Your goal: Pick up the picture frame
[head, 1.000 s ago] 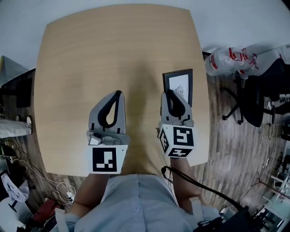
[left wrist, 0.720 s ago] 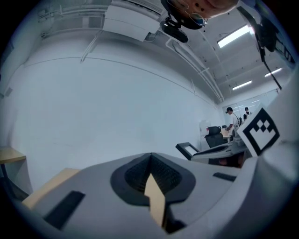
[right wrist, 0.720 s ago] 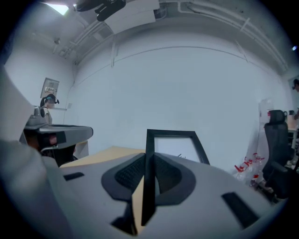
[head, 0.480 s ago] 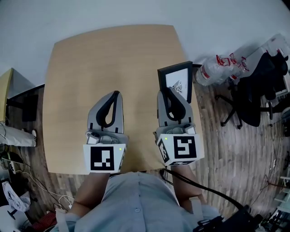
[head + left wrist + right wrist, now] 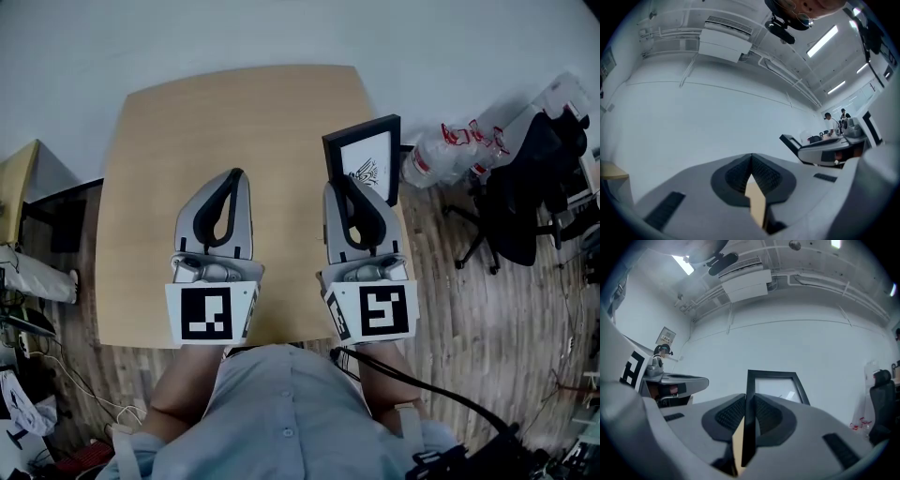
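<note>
A black picture frame (image 5: 364, 159) with a white print hangs in the air over the right edge of the wooden table (image 5: 187, 159). My right gripper (image 5: 345, 184) is shut on its near left edge. In the right gripper view the frame (image 5: 772, 386) stands upright and its black edge is pinched between the two dark pads (image 5: 729, 416). My left gripper (image 5: 231, 178) is level, above the table's middle, jaws shut with nothing between them. In the left gripper view its pads (image 5: 736, 176) meet at the tip (image 5: 751, 158).
A black office chair (image 5: 530, 187) and a clear plastic bag (image 5: 445, 150) sit on the wood floor right of the table. A dark desk (image 5: 56, 216) and cables lie at the left. A white wall fills both gripper views.
Both grippers have risen well above the table. The frame has left the tabletop and come up with the right gripper, tilting to upright.
</note>
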The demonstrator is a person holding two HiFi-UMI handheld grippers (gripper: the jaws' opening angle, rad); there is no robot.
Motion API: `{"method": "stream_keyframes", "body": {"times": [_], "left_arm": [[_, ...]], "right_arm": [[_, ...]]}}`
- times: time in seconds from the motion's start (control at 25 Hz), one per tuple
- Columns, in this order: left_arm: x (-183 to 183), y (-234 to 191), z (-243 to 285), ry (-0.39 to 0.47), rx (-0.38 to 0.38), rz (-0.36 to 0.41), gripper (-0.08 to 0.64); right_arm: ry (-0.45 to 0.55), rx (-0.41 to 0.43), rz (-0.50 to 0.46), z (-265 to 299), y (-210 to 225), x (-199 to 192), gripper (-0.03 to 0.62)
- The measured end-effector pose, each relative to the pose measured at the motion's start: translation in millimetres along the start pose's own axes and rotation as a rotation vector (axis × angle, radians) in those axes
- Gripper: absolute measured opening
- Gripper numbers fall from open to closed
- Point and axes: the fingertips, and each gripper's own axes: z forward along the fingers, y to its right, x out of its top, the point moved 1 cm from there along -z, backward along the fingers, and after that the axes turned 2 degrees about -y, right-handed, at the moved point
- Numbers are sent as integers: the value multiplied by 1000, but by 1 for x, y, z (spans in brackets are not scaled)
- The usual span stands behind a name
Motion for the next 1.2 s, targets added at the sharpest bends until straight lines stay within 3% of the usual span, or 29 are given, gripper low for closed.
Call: {"method": "stream_keyframes", "body": {"times": [1.2], "left_arm": [[12,11,-4,10,16,25,0]], "right_arm": [[9,24,-4,-1,0,3,61]]}}
